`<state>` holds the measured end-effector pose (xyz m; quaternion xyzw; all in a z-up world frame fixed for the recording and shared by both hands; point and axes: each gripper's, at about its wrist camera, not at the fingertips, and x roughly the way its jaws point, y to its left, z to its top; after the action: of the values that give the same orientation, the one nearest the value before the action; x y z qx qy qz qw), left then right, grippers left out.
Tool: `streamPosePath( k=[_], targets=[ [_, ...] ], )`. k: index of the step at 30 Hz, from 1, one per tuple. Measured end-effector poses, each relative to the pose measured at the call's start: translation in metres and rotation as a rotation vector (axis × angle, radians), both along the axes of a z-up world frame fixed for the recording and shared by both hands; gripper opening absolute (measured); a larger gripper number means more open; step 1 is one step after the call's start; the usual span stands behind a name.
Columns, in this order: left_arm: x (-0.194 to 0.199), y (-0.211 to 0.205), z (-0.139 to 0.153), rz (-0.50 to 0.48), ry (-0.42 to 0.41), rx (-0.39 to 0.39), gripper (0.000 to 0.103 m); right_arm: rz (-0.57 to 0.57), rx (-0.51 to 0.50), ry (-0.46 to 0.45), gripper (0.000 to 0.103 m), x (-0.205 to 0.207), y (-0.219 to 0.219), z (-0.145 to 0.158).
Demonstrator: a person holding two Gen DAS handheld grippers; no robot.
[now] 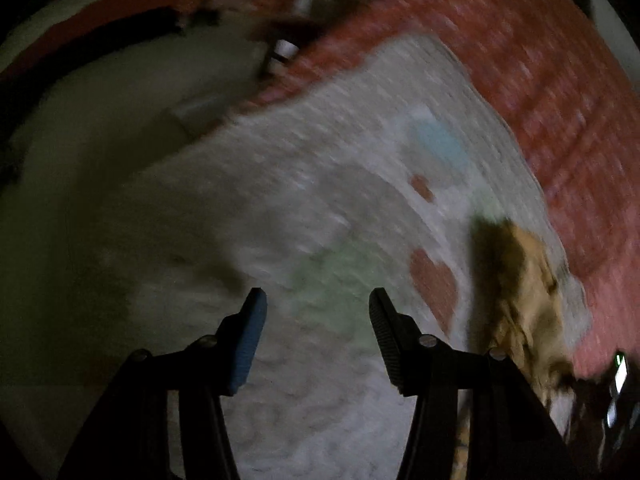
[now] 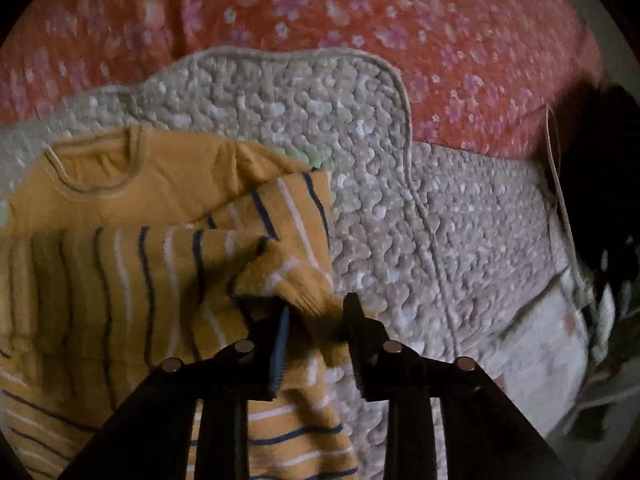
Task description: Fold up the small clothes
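Note:
A small mustard-yellow shirt (image 2: 132,204) with navy and white stripes lies on a grey quilted mat (image 2: 400,220), collar at the far side. Its right sleeve is folded in over the body. My right gripper (image 2: 316,312) is open, its jaws on either side of the sleeve's ribbed cuff (image 2: 308,296). My left gripper (image 1: 316,304) is open and empty above the mat (image 1: 280,200). In the blurred left wrist view the shirt (image 1: 524,292) shows as a yellow patch at the right.
The mat lies on a red bedspread with pink flowers (image 2: 360,12), also seen in the left wrist view (image 1: 540,60). The mat has pale blue, green and red patches (image 1: 436,280). A dark area with a thin cord (image 2: 560,184) lies at the right edge.

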<state>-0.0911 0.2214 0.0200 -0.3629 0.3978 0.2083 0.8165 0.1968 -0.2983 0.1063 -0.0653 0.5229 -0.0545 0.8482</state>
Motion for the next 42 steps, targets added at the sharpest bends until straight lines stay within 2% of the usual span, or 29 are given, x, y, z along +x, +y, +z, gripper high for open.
streamPosePath(
  k=[1, 2, 5, 7, 10, 12, 13, 14, 15, 16, 18, 22, 24, 25, 26, 27, 29, 33, 35, 37, 39, 40, 41, 42],
  targets=[
    [0.007, -0.012, -0.002, -0.057, -0.003, -0.01, 0.052, 0.008, 0.035, -0.021, 0.043, -0.007, 0.001, 0.006],
    [0.011, -0.02, -0.003, -0.096, -0.003, -0.016, 0.052, 0.029, 0.074, -0.035, 0.045, -0.009, 0.006, 0.011],
    [0.029, -0.061, -0.007, -0.249, -0.006, -0.044, 0.052, 0.152, 0.252, -0.034, 0.046, -0.012, 0.037, 0.027],
    [0.041, -0.096, -0.008, -0.369, -0.008, -0.046, 0.052, 0.247, 0.319, -0.015, 0.046, -0.014, 0.068, 0.034],
    [0.056, -0.138, -0.008, -0.504, 0.01, 0.003, 0.052, 0.396, 0.366, 0.021, 0.046, -0.01, 0.135, 0.039],
    [0.063, -0.162, -0.011, -0.582, 0.033, 0.052, 0.052, 0.456, 0.35, 0.025, 0.046, -0.007, 0.178, 0.041],
    [0.065, -0.172, -0.012, -0.616, 0.047, 0.081, 0.05, 0.482, 0.331, 0.024, 0.046, -0.002, 0.198, 0.04],
    [0.065, -0.177, -0.012, -0.636, 0.05, 0.094, 0.031, 0.508, 0.308, 0.031, 0.046, 0.006, 0.222, 0.036],
    [0.065, -0.18, -0.012, -0.656, 0.056, 0.098, 0.019, 0.518, 0.3, 0.043, 0.046, 0.011, 0.24, 0.033],
    [0.065, -0.181, -0.013, -0.67, 0.061, 0.085, 0.009, 0.525, 0.296, 0.059, 0.046, 0.019, 0.255, 0.027],
    [0.063, -0.178, -0.014, -0.675, 0.051, 0.046, 0.009, 0.509, 0.282, 0.104, 0.046, 0.038, 0.287, 0.009],
    [0.058, -0.169, -0.014, -0.694, 0.032, -0.043, 0.009, 0.444, 0.247, 0.189, 0.048, 0.074, 0.321, -0.034],
    [0.057, -0.169, -0.014, -0.7, 0.026, -0.068, 0.008, 0.415, 0.198, 0.267, 0.051, 0.086, 0.338, -0.056],
    [0.058, -0.171, -0.014, -0.703, 0.026, -0.077, 0.008, 0.402, 0.166, 0.288, 0.036, 0.089, 0.346, -0.062],
    [0.058, -0.171, -0.015, -0.706, 0.024, -0.085, 0.008, 0.419, 0.166, 0.287, 0.003, 0.089, 0.352, -0.059],
    [0.057, -0.17, -0.015, -0.708, 0.022, -0.09, 0.008, 0.452, 0.159, 0.269, 0.003, 0.088, 0.36, -0.052],
    [0.056, -0.17, -0.015, -0.708, 0.027, -0.08, 0.008, 0.505, 0.159, 0.163, 0.002, 0.087, 0.374, -0.025],
    [0.052, -0.166, -0.013, -0.702, 0.03, -0.081, 0.009, 0.493, 0.24, 0.004, 0.0, 0.092, 0.38, 0.017],
    [0.051, -0.163, -0.013, -0.697, 0.03, -0.079, 0.008, 0.516, 0.233, -0.044, 0.001, 0.087, 0.382, 0.026],
    [0.049, -0.161, -0.012, -0.692, 0.027, -0.087, 0.008, 0.542, 0.219, -0.034, 0.001, 0.084, 0.38, 0.025],
    [0.046, -0.159, -0.011, -0.691, 0.024, -0.092, 0.008, 0.558, 0.195, -0.004, 0.005, 0.075, 0.371, 0.021],
    [0.045, -0.158, -0.011, -0.69, 0.02, -0.1, 0.008, 0.571, 0.201, 0.029, 0.021, 0.069, 0.365, 0.017],
    [0.043, -0.157, -0.01, -0.69, 0.014, -0.112, 0.008, 0.589, 0.212, 0.078, 0.048, 0.062, 0.361, 0.01],
    [0.042, -0.156, -0.009, -0.69, 0.01, -0.121, 0.008, 0.613, 0.21, 0.124, 0.058, 0.055, 0.361, 0.003]
  ],
)
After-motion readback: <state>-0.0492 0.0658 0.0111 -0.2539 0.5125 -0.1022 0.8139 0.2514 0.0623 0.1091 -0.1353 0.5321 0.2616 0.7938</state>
